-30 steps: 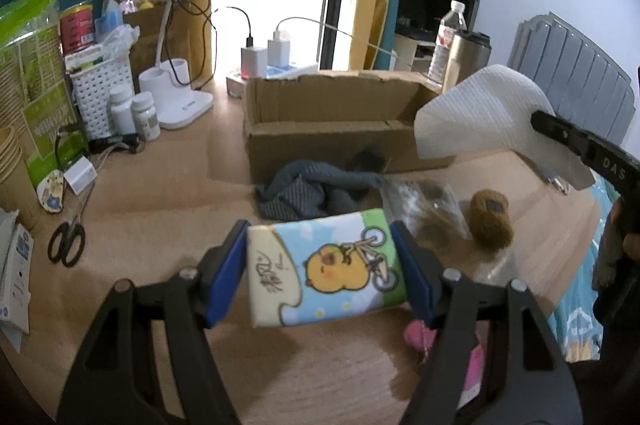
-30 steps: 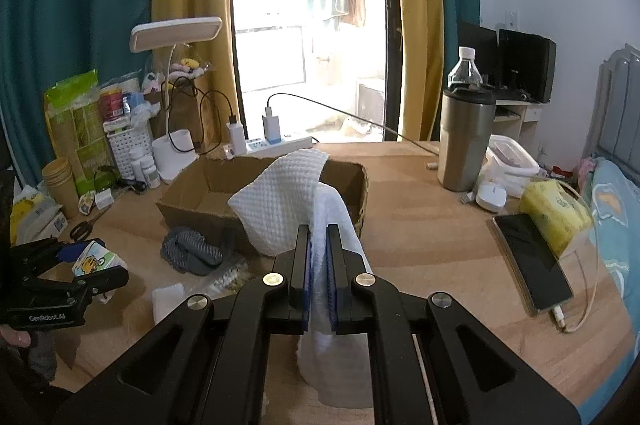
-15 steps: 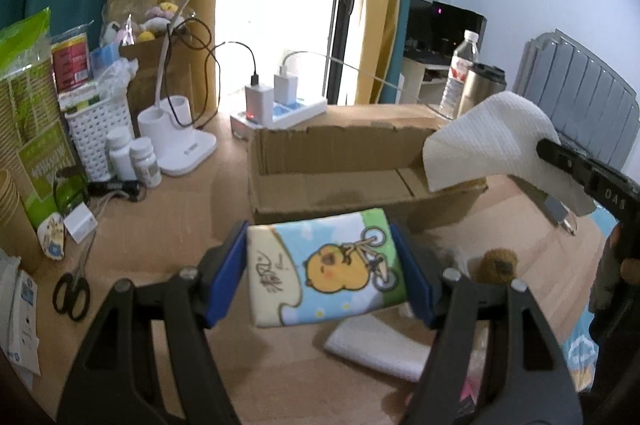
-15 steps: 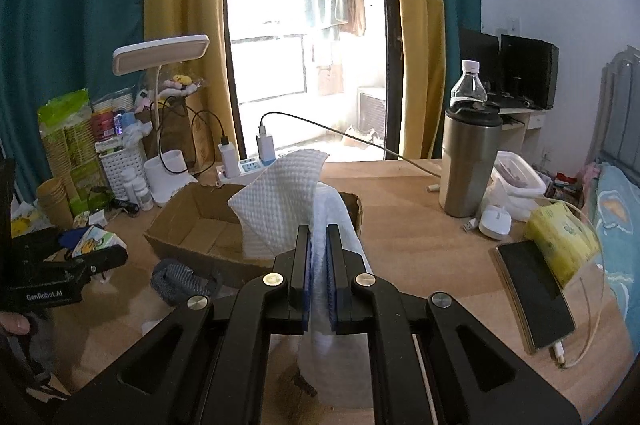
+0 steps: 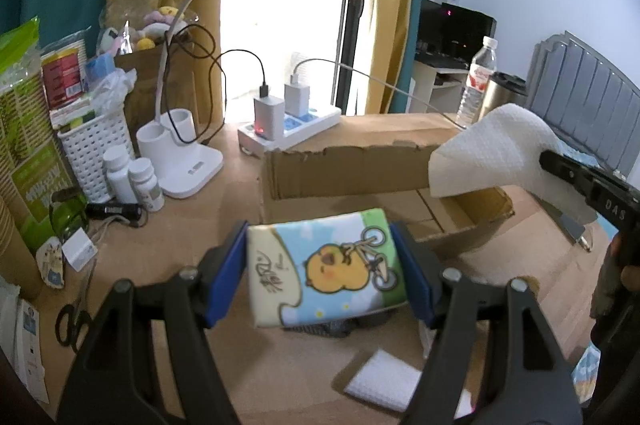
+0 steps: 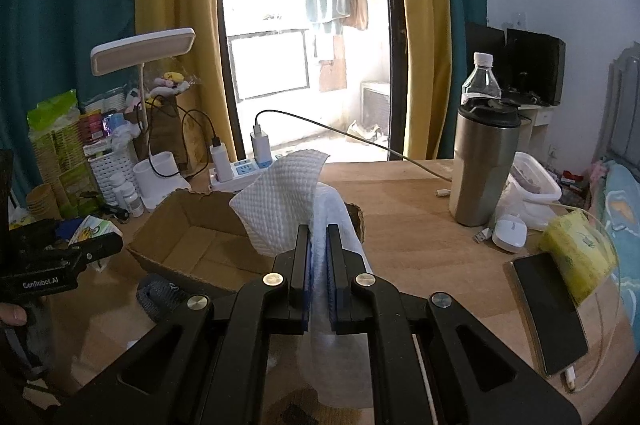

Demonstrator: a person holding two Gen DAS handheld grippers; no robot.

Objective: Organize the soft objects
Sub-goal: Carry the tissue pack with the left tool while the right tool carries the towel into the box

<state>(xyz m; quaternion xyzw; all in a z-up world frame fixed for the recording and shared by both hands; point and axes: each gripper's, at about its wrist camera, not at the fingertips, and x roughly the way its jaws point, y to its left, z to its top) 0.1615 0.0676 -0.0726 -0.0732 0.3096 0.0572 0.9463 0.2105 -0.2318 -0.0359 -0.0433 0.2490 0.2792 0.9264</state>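
A soft rectangular tissue pack (image 5: 324,271) printed with a yellow chick riding a bicycle on blue and green hangs in the air at the near edge of the open brown cardboard box (image 5: 348,169), tilted slightly, its two short ends pinched in. A white waffle-textured paper towel (image 6: 286,203) droops in loose folds above the box's right end, one corner standing up. A crumpled grey knitted cloth (image 6: 158,295) lies on the wooden table just near of the box. A small folded white towel (image 5: 382,379) lies flat nearer still.
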